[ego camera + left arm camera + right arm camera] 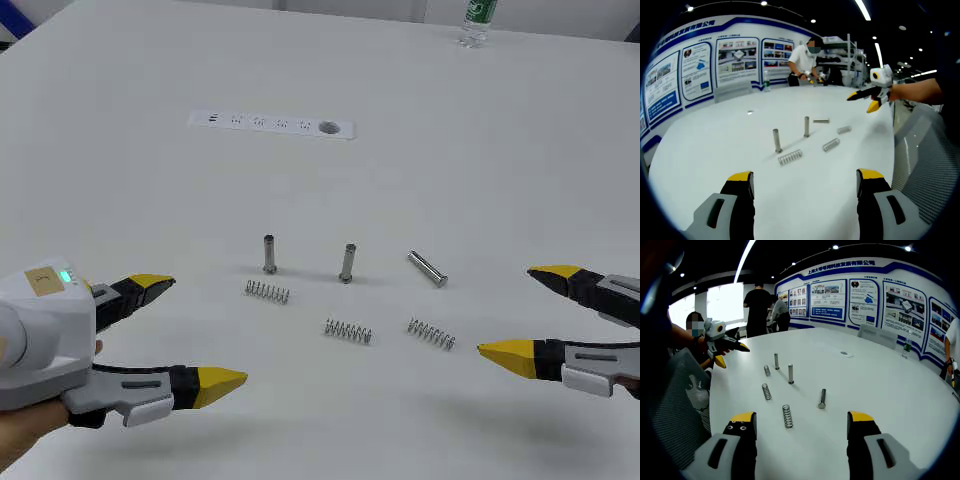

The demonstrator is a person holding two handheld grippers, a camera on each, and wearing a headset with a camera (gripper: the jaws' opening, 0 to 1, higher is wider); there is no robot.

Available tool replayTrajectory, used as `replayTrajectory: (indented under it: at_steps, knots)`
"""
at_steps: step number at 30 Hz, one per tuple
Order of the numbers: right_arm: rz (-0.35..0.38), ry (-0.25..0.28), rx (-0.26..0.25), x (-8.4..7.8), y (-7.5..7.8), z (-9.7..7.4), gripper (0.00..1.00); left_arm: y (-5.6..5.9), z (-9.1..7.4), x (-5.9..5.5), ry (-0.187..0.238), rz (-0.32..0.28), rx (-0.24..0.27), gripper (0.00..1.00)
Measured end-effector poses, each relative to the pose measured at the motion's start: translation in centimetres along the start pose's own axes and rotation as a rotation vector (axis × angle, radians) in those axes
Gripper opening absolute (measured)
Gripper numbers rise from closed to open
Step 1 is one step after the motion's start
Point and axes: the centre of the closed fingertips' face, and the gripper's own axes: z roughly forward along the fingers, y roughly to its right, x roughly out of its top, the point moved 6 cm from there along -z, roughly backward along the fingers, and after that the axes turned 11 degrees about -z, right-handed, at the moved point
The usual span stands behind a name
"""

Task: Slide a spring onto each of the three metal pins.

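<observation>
Three metal pins stand in a row on the white table: the left pin (269, 254) and the middle pin (347, 263) are upright, and the right pin (427, 269) lies on its side. In front of each pin lies a spring: left (267, 291), middle (348, 331), right (431, 333). My left gripper (205, 330) hovers open at the near left, apart from the left spring (790, 157). At the near right my right gripper (505, 310) is open too, a short way from the right spring (787, 416) and the lying pin (822, 398). Neither holds anything.
A white power strip (270, 124) lies beyond the pins. A water bottle (478, 22) stands at the table's far edge. A grey mesh chair (930, 150) is next to the table, and people (759, 307) stand at its far side.
</observation>
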Motion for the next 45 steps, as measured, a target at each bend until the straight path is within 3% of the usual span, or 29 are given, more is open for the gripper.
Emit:
replayTrajectory:
  at_steps: [32,45]
  knots:
    - [0.030,-0.011,-0.004,-0.4,0.0,0.0,0.73,0.3,0.2,0.1,-0.009,0.008,-0.003,0.85]
    - [0.021,-0.027,0.008,0.7,1.4,1.3,0.68,0.5,0.1,0.0,-0.005,0.007,0.004,0.84]
